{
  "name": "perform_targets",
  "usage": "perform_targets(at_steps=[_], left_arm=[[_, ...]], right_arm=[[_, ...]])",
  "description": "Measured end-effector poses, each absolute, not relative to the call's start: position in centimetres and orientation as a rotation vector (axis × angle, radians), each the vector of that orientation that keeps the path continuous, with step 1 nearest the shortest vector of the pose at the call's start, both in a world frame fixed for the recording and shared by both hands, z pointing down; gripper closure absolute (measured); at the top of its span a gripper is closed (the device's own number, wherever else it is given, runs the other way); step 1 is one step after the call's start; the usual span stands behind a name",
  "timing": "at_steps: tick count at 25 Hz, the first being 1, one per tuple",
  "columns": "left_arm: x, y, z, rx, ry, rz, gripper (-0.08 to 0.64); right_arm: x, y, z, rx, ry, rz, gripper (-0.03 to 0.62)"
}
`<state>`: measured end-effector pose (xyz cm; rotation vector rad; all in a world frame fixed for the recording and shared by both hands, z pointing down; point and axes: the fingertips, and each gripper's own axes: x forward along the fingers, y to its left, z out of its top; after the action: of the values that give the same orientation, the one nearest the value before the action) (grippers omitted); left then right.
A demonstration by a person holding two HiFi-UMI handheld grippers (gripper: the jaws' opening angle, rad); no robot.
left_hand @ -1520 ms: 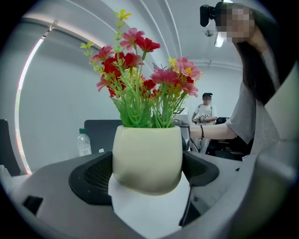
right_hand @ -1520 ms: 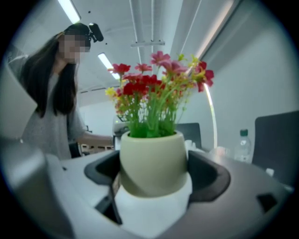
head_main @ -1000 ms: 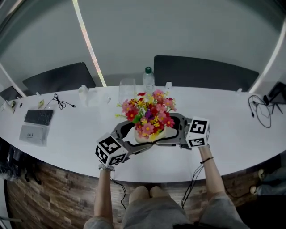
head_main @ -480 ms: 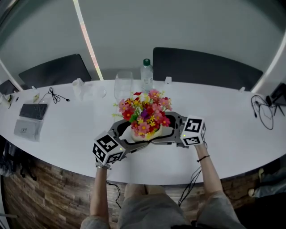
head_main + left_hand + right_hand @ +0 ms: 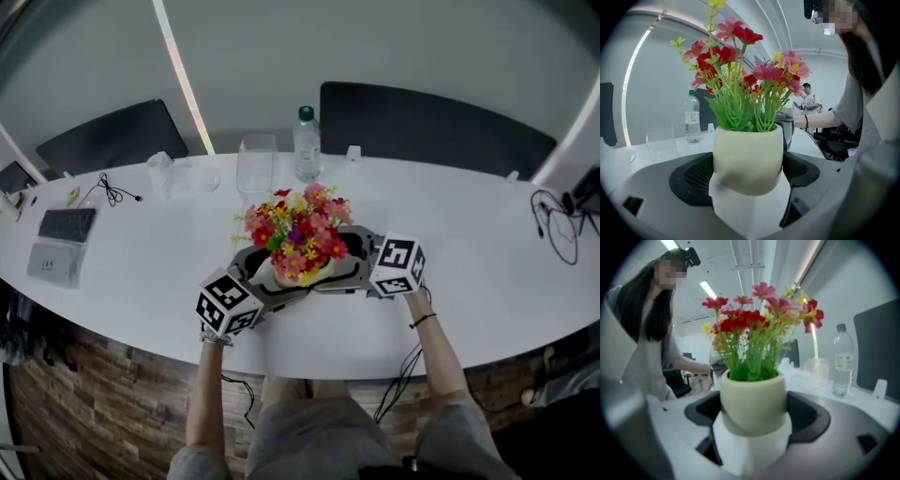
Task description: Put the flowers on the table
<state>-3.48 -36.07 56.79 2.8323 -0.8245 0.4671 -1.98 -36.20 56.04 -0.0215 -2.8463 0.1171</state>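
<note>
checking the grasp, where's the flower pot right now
The flower pot sits mid head view, clamped between the left gripper and the right gripper over the white table, nearer the person than the water bottle.

Flowers (image 5: 298, 230) between left tongs (image 5: 747, 164), right tongs (image 5: 752, 413)

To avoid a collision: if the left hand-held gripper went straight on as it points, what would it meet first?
The cream flower pot, which sits right between its jaws, apparently gripped.
</note>
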Motion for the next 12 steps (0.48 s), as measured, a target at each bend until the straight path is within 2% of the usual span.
perform_targets(at_steps=[12], left_arm=[[-3.9,-36.4,60.0,2.764,-0.873,0.557,0.106]], right_arm=[[-2.3,-36.7,59.2,0.043,-2.771,0.111,0.155]])
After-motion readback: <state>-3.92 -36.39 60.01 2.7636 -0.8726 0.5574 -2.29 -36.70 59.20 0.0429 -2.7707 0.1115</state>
